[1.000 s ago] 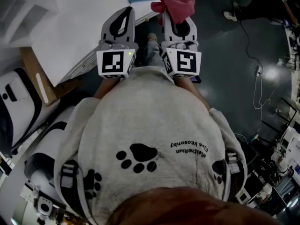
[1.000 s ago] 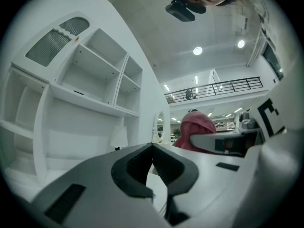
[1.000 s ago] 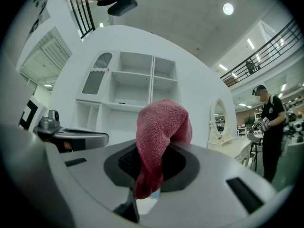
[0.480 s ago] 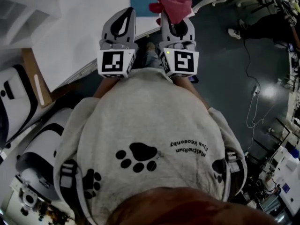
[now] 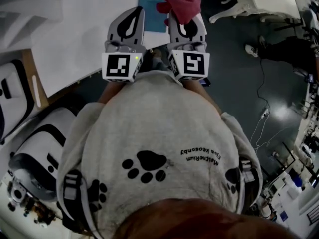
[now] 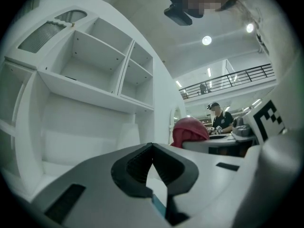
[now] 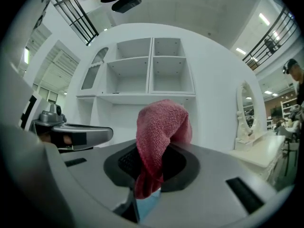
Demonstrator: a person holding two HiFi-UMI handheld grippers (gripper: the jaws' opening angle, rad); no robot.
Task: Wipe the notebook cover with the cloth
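In the right tongs (image 7: 146, 182) sits the pink cloth (image 7: 159, 127).

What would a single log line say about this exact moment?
stage: before wiping | right gripper: shut on cloth | left gripper: shut, empty | notebook: flat on table, below grippers

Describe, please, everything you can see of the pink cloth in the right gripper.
The cloth is pinkish-red with a looped, terry-like texture. It is bunched, not spread: the right gripper is shut on its lower part, and the rest rises above the jaws in a rounded hump. In the head view it lies over the right edge of the blue notebook; whether it touches the cover cannot be told.
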